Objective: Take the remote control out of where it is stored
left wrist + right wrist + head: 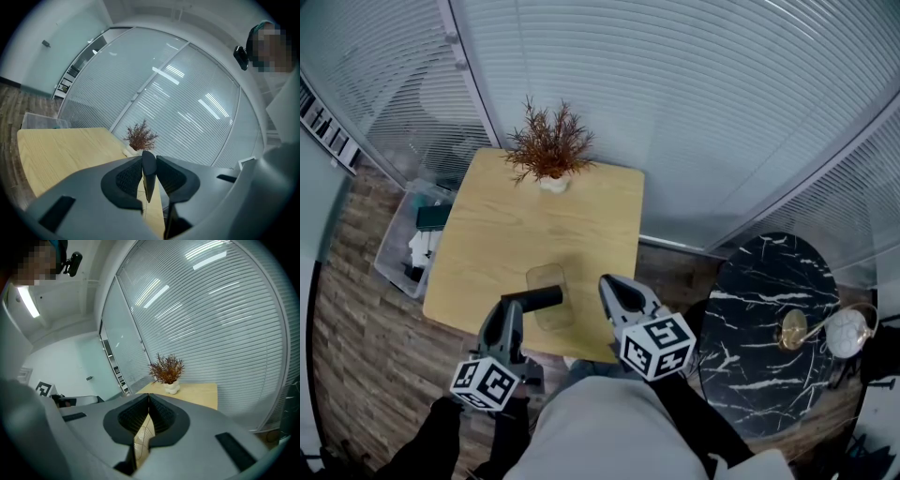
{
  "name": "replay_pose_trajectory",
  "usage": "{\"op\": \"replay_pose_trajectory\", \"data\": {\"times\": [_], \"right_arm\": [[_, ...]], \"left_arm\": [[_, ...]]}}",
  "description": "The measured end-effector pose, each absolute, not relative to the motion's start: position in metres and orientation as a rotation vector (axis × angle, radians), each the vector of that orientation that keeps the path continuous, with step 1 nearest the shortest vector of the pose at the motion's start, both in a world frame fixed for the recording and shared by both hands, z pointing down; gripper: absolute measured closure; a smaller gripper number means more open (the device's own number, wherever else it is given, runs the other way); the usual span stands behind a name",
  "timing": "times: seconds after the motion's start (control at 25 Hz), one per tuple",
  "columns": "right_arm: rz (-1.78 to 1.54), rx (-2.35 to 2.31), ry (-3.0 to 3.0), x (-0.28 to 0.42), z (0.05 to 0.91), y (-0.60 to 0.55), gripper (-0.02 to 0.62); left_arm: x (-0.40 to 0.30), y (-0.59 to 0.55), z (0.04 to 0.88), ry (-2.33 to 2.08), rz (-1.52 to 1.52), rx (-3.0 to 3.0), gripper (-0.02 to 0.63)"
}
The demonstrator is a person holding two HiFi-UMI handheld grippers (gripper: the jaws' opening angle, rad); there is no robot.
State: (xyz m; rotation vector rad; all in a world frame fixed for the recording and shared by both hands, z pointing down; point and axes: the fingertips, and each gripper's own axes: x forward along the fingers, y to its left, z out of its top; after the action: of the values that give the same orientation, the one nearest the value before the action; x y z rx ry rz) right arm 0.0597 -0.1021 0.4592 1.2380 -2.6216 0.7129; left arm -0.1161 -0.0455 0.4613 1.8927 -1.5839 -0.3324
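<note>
the left hand-held gripper (508, 307) clamps the black remote control (536, 298) over the table (581, 216), while the right hand-held gripper (609, 289) is closed on nothing.

I can't tell what's in the clear bin (398, 253) left of the wooden table (581, 216), partly under its top. My right gripper (607, 284) covers the table's near corner.
</note>
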Motion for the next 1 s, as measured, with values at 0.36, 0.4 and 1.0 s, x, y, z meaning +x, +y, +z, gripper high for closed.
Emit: {"op": "replay_pose_trajectory", "data": {"times": [0.36, 0.4, 1.0], "right_arm": [[0.706, 1.232, -2.62, 0.06, 0.461, -0.099, 0.591], [0.702, 1.232, -2.62, 0.06, 0.461, -0.099, 0.592], [0.644, 1.232, -2.605, 0.062, 0.459, -0.098, 0.592]], "left_arm": [[-0.115, -0.044, 0.455, -1.576, -0.367, 1.902, 0.506], [-0.115, -0.044, 0.454, -1.576, -0.37, 1.903, 0.506], [-0.115, -0.044, 0.442, -1.569, -0.401, 1.916, 0.506]]}}
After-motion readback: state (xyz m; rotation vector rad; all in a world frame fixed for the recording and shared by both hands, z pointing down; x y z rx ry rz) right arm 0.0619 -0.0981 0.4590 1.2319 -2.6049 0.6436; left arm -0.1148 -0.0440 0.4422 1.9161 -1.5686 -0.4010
